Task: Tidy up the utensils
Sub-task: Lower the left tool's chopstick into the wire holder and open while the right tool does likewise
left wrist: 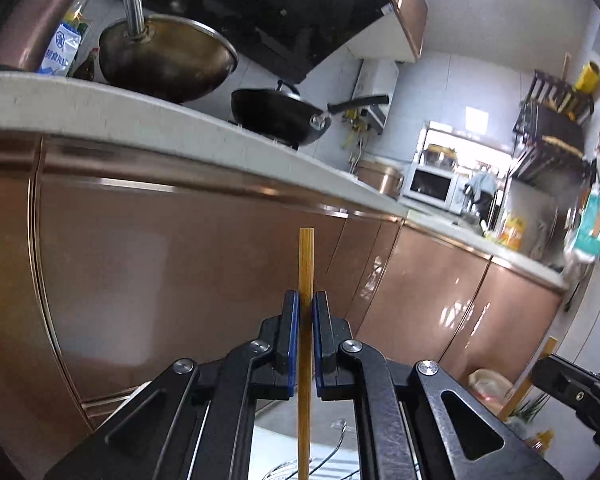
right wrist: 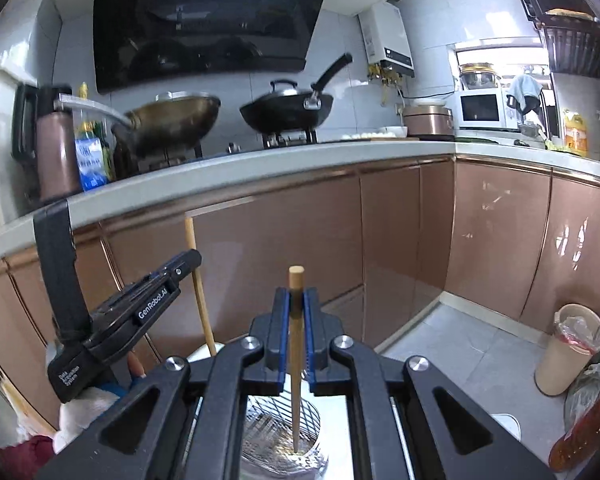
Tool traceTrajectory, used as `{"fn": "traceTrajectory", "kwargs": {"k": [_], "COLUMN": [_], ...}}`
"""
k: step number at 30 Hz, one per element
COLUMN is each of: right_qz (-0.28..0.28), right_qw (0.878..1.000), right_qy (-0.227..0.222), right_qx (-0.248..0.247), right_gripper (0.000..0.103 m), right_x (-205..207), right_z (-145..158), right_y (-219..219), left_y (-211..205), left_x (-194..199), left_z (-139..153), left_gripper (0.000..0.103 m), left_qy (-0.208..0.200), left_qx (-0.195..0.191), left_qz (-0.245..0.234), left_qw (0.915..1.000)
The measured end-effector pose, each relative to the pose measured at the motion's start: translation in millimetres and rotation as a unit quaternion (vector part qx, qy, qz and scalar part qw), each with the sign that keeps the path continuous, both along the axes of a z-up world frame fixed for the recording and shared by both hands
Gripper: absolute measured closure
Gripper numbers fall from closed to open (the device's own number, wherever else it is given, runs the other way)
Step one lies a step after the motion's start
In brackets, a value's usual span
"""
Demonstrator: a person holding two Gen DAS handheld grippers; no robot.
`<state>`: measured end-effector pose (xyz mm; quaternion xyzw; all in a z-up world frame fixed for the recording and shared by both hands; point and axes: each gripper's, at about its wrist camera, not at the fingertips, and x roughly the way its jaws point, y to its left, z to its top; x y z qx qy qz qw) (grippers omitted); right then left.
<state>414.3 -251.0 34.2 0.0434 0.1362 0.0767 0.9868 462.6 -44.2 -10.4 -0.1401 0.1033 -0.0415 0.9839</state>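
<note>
My left gripper point(left wrist: 306, 300) is shut on a flat bamboo chopstick point(left wrist: 306, 264) that stands upright between its blue pads. In the right wrist view the same left gripper point(right wrist: 194, 256) shows at the left with its chopstick point(right wrist: 198, 292) running down toward a white rim. Upright between the right gripper's point(right wrist: 296, 296) shut pads is a round wooden chopstick point(right wrist: 296, 280). The lower end of that chopstick reaches into a metal wire utensil basket point(right wrist: 268, 428) below. Both grippers hang in front of the brown cabinet doors, below the counter edge.
A white counter point(right wrist: 260, 172) carries two woks point(right wrist: 288, 110), a rice cooker point(right wrist: 428, 120) and a microwave point(right wrist: 482, 110). Copper-brown cabinet doors point(left wrist: 180, 272) fill the front. A beige bin point(right wrist: 568, 350) with a plastic liner stands on the tiled floor at right.
</note>
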Motion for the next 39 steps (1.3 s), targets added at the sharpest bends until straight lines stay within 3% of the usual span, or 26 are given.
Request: {"fn": "traceTrajectory", "kwargs": {"k": [7, 19, 21, 26, 32, 39], "right_qz": [0.002, 0.009, 0.009, 0.004, -0.002, -0.015], "right_qw": [1.000, 1.000, 1.000, 1.000, 1.000, 0.999], "right_qy": [0.000, 0.005, 0.007, 0.015, 0.015, 0.013], "right_qx": [-0.004, -0.001, 0.005, 0.011, 0.015, 0.025], "right_gripper": [0.097, 0.095, 0.095, 0.095, 0.094, 0.093], "right_x": [-1.0, -12.3, -14.4, -19.8, -35.5, -78.2], "right_z": [-22.6, -25.8, -27.6, -31.3, -27.4, -16.7], "right_y": [1.9, 0.1, -1.6, -5.0, -7.7, -14.6], "left_y": [-10.4, -2.4, 0.9, 3.5, 11.3, 33.2], "left_x": [-2.7, -7.8, -11.3, -19.7, -40.6, -85.9], "left_z": [-21.8, -40.6, -40.5, -38.1, -28.4, -3.6], "left_gripper": [0.096, 0.095, 0.091, 0.069, 0.061, 0.061], "left_qy": [0.000, 0.020, 0.024, 0.029, 0.028, 0.032], "left_qx": [0.039, 0.046, 0.046, 0.048, 0.053, 0.072], "left_qz": [0.023, 0.035, 0.030, 0.026, 0.024, 0.016], "left_qw": [0.9990, 0.9982, 0.9982, 0.9981, 0.9979, 0.9967]}}
